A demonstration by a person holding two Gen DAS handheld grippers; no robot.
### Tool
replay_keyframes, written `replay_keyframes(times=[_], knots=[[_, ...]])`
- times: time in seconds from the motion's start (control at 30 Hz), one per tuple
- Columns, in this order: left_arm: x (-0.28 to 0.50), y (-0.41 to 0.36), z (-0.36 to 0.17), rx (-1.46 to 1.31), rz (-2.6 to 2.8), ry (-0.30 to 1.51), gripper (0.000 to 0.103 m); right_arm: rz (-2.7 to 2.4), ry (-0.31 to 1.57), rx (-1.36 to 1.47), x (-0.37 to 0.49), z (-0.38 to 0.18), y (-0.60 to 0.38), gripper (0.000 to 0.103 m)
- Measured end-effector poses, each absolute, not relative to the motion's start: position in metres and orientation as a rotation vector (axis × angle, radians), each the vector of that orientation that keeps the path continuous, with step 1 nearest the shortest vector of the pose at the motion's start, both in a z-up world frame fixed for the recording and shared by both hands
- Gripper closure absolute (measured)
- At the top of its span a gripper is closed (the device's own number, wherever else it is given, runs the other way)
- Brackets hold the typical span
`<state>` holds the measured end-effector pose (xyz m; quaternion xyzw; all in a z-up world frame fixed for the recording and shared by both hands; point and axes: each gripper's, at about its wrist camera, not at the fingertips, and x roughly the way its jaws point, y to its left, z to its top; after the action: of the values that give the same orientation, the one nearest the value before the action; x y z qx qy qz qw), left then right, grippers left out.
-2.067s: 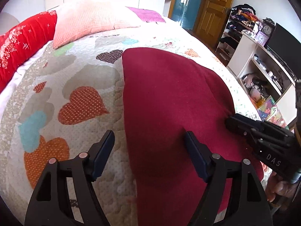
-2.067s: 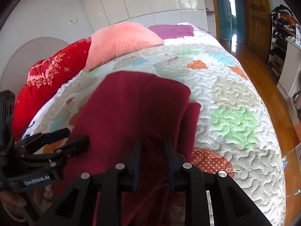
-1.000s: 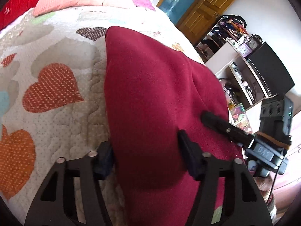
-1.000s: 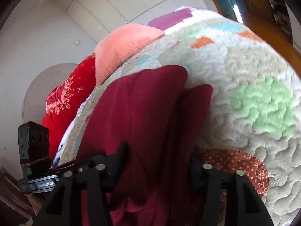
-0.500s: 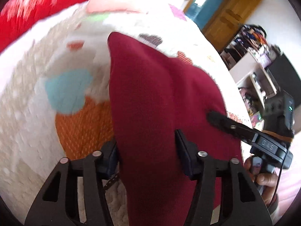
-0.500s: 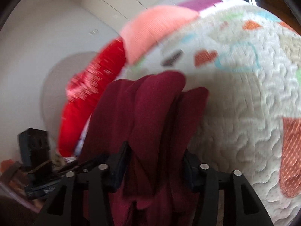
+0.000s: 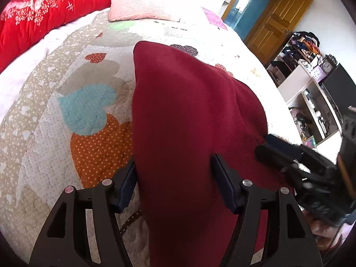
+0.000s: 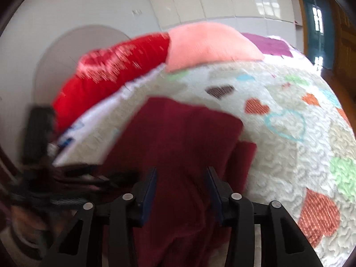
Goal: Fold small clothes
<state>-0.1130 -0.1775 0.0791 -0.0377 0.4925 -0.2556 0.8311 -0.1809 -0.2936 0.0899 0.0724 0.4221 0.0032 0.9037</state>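
A dark red garment (image 7: 189, 115) lies folded lengthwise on the heart-patterned quilt (image 7: 89, 106). My left gripper (image 7: 175, 184) grips its near end, the cloth bunched between the jaws. My right gripper (image 8: 181, 189) holds the other near corner of the same garment (image 8: 182, 138), the cloth filling the gap between its jaws. The right gripper also shows at the right of the left wrist view (image 7: 296, 162). The left gripper shows blurred at the left of the right wrist view (image 8: 66, 178).
A red bolster (image 7: 44, 13) and a pink pillow (image 7: 142, 2) lie at the head of the bed. White shelves (image 7: 311, 102) with clutter and a wooden door (image 7: 276, 20) stand to the right, past the bed edge.
Both grippers moved onto the garment's near end and closed on it, then pulled it toward me across the quilt. The right wrist view is blurred by motion.
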Motion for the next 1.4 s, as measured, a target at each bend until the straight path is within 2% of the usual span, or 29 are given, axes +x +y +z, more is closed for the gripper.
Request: replay_keyframes(times=[0.23, 0.5, 0.57, 0.67, 1.4], knots=[[-0.123, -0.184, 0.085, -0.01, -0.5, 0.997, 0.036, -0.048, 0.908, 0.111, -0.186, 0.068, -0.298, 0.063], [-0.136, -0.171, 0.106, 0.036, -0.409, 0.893, 0.036, -0.057, 0.841, 0.225, -0.208, 0.09, -0.298, 0.063], [-0.14, -0.169, 0.109, 0.044, -0.4, 0.874, 0.036, -0.062, 0.811, 0.242, -0.215, 0.096, -0.295, 0.059], [-0.147, -0.167, 0.112, 0.055, -0.396, 0.851, 0.036, -0.074, 0.78, 0.239, -0.223, 0.104, -0.288, 0.055], [-0.179, -0.161, 0.129, 0.069, -0.335, 0.741, 0.036, -0.153, 0.724, 0.173, -0.245, 0.127, -0.266, 0.052]])
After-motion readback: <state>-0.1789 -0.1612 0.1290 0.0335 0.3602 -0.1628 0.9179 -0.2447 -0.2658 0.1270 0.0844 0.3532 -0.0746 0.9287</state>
